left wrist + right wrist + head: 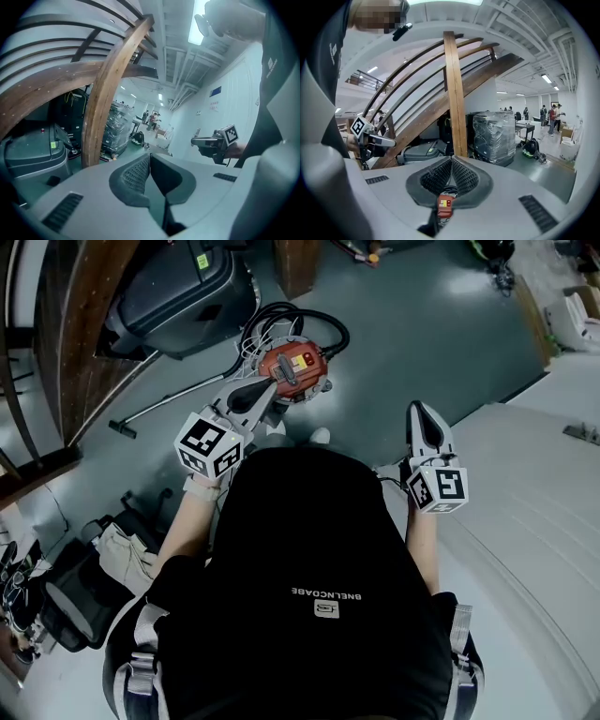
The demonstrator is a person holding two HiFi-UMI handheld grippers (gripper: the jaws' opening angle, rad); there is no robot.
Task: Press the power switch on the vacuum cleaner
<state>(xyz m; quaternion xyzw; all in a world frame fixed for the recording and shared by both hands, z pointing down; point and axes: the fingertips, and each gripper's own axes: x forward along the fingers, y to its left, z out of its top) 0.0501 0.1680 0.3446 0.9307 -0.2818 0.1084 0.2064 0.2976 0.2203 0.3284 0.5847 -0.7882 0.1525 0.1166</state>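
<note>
The vacuum cleaner (293,371) stands on the grey floor ahead of the person, with a red-orange top and a black hose coiled round it. In the head view my left gripper (274,383) is shut and its tips overlap the vacuum's near edge. The left gripper view faces level into the hall and does not show the vacuum, so how high the left gripper (149,155) hangs over it cannot be told. My right gripper (422,411) is shut and empty, off to the vacuum's right. In the right gripper view the red vacuum (445,205) shows low behind the closed right gripper (451,158).
A dark grey machine (178,292) sits under the wooden stair beams (94,324) at far left. The vacuum's wand (169,404) lies on the floor to the left. Bags (84,587) crowd the near left. A white raised surface (544,502) fills the right. A wrapped pallet (499,136) stands beyond.
</note>
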